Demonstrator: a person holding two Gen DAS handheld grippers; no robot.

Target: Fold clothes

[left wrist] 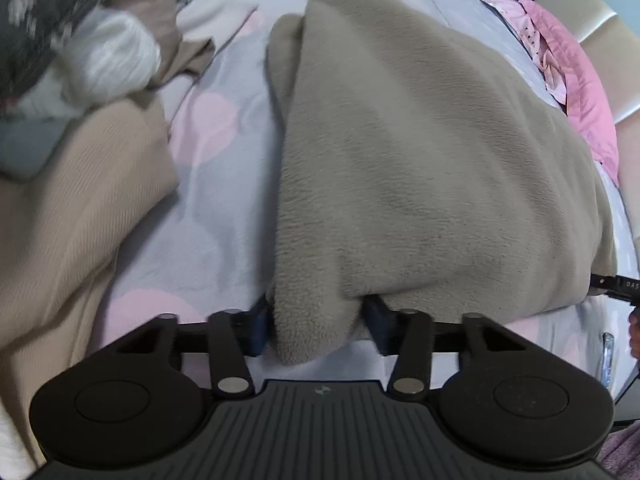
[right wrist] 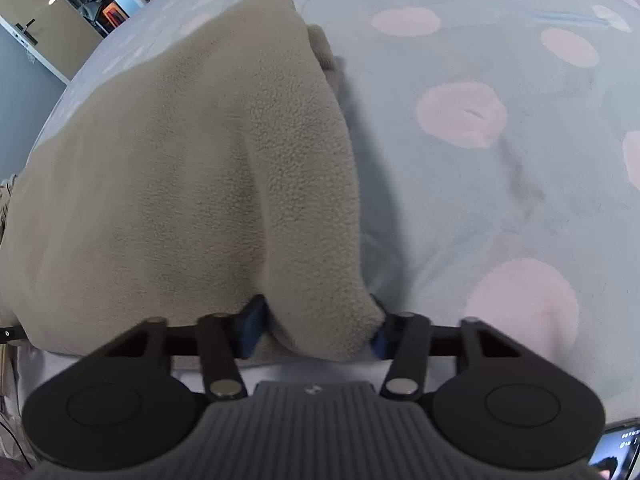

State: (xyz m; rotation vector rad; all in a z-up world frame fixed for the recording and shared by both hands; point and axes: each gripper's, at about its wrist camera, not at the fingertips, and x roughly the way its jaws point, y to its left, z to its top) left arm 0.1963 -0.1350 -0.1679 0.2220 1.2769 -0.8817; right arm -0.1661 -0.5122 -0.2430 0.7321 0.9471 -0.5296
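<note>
Item: 1 taupe fleece (left wrist: 420,152), spread on my bed's grey sheet (left wrist: 224,216) with pink dots. My left tongs (left wrist: 316,330) were clamped on the fleece's near edge, its blue pads pressed into a bunched fold. My right tongs (right wrist: 316,330) gripped another near corner of the fleece (right wrist: 192,184) likewise. Also listed: a beige knit (left wrist: 80,208) and a clothes pile (left wrist: 72,40) at left; pink bedding (left wrist: 576,80) far right.

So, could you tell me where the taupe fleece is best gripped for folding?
At its two near corners, from the near side: the fleece lies flat on the bed, and the left tool and right tool each already pinch a bunched corner.
</note>
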